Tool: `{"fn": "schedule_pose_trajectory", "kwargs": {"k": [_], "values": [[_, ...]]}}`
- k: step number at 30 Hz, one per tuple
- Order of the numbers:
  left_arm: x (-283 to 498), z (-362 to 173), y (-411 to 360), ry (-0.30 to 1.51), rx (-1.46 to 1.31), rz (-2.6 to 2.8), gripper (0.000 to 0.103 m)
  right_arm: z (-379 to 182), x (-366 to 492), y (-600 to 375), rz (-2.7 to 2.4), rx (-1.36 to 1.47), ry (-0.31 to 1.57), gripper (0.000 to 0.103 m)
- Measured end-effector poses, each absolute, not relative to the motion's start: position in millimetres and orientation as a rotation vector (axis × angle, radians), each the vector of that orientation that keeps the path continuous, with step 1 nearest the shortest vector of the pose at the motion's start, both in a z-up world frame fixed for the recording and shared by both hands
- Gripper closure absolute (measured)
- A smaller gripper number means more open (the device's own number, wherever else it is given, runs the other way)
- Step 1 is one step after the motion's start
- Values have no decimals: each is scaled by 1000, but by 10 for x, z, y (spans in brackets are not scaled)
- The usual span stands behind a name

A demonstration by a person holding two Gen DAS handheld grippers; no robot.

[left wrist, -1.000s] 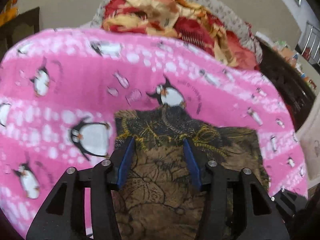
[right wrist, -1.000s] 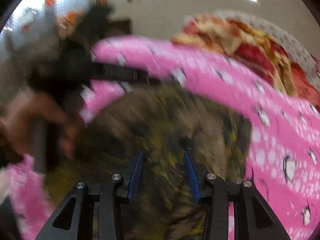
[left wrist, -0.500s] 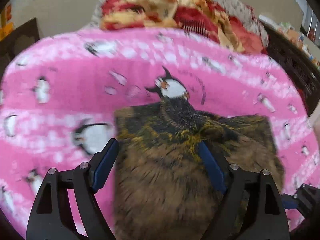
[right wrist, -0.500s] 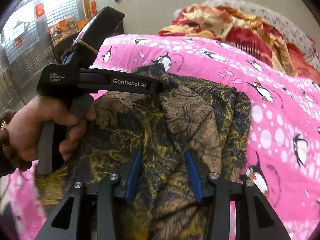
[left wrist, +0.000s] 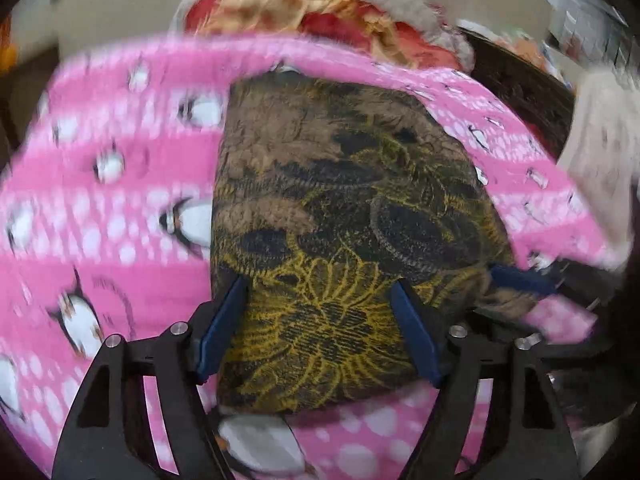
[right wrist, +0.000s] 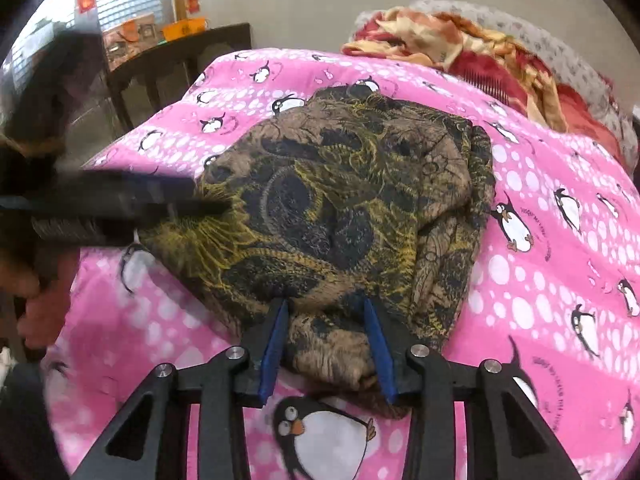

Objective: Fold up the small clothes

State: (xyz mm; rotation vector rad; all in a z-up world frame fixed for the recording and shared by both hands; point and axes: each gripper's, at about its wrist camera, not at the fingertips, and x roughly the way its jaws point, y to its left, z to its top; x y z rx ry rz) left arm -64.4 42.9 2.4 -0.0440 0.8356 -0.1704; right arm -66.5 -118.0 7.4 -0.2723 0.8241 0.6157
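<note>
A brown, black and yellow patterned garment (left wrist: 344, 216) lies folded on the pink penguin blanket (left wrist: 100, 272); it also shows in the right wrist view (right wrist: 340, 208). My left gripper (left wrist: 320, 284) is open, its jaws spread over the garment's near edge. It shows blurred at the garment's left side in the right wrist view (right wrist: 192, 204). My right gripper (right wrist: 325, 304) is open with a bunched fold of the garment between its blue fingers (right wrist: 276, 336). Its blue finger shows at the garment's right corner in the left wrist view (left wrist: 520, 280).
A heap of red and orange clothes (right wrist: 472, 56) lies at the far end of the blanket (right wrist: 560, 240). A dark wooden rack (right wrist: 168, 68) stands to the left beyond the bed. The person's hand (right wrist: 36, 300) holds the left gripper.
The garment's top half has come down toward me, so it now lies as a shorter folded block. My left gripper opened wide and pulled back to its near edge. The right gripper lowered.
</note>
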Motion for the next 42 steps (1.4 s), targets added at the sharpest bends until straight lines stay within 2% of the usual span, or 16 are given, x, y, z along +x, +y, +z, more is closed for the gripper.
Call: {"fn": "schedule_pose_trajectory", "kwargs": {"k": [4, 23, 26, 31, 33, 37, 42], "values": [[-628, 25, 410, 834, -75, -147, 23, 43, -735, -1094, 589, -342, 798, 62], [-680, 12, 435, 797, -85, -148, 22, 59, -789, -1114, 603, -334, 753, 58], [-681, 10, 437, 797, -85, -147, 22, 88, -748, -1135, 645, -298, 780, 48], [-691, 19, 444, 796, -84, -146, 22, 105, -744, -1108, 730, -241, 826, 13], [-692, 18, 445, 796, -85, -146, 22, 101, -770, -1061, 745, -257, 834, 5], [-704, 27, 455, 796, -93, -156, 20, 99, -752, -1070, 768, -222, 851, 0], [-677, 33, 407, 806, -73, -172, 12, 79, -683, -1133, 802, -146, 880, 0]]}}
